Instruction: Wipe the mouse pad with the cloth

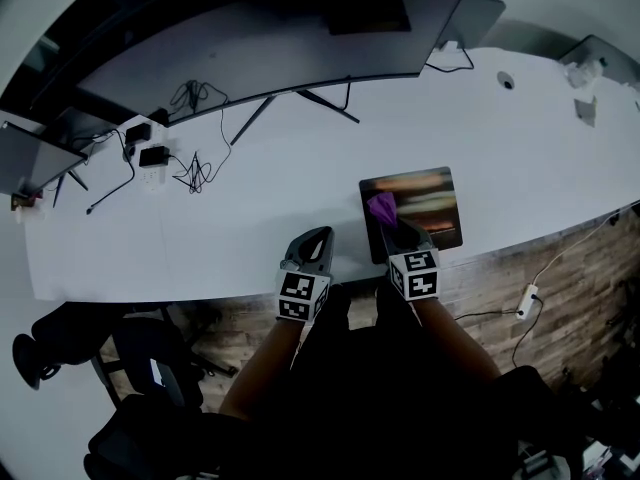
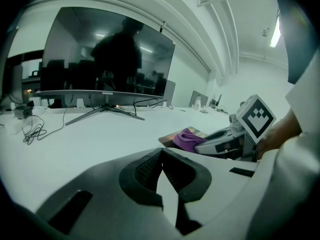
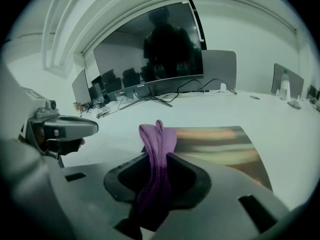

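- The cloth (image 3: 157, 134) is soft purple fabric with a stitched hem, folded into a narrow upright ridge.
- The right gripper (image 3: 159, 160) has its dark jaws pinching this cloth, which pokes out just past the jaw tips.
- The cloth's free end sits over the near left corner of the mouse pad (image 1: 425, 203).
- The pad is a flat rectangle with blurred orange and brown bands, lying near the front edge of the smooth white worktop (image 1: 300, 158).
- The left gripper (image 2: 161, 158) is just beside the pad's left side, its ribbed jaws pressed together on nothing.
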`<state>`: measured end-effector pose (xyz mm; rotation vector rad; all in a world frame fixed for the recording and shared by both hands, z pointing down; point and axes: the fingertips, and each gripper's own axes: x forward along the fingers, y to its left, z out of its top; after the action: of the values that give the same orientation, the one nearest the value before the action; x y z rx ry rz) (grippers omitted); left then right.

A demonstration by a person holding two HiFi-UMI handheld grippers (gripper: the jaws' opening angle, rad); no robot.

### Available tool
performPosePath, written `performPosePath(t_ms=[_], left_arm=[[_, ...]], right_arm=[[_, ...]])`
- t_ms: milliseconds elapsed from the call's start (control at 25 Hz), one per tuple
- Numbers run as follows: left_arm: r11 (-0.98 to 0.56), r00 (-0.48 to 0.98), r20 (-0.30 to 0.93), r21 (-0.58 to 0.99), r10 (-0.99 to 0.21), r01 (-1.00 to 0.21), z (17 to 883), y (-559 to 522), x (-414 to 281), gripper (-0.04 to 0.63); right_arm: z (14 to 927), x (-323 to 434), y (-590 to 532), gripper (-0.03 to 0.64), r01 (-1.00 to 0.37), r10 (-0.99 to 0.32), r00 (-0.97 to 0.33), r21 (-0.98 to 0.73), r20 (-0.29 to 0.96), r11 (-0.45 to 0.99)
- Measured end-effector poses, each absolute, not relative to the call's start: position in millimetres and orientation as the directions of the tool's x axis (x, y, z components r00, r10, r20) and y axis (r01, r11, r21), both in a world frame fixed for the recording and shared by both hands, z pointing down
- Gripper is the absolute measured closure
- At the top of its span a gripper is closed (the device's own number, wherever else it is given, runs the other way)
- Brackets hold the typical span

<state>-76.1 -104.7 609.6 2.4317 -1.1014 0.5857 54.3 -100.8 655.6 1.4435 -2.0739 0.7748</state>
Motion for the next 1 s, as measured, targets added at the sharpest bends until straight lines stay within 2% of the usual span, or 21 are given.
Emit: performPosePath(t_ms=[1000], left_arm=[[-0.650,0.635,0.531,0.191,-0.562,-0.735,611.9,-99.3,-6.8,0.577]], right_arm=[[656.6,144.3,-93.1,0.502,-0.975,-0.689,-0.218,-0.124,0.691,0.184]])
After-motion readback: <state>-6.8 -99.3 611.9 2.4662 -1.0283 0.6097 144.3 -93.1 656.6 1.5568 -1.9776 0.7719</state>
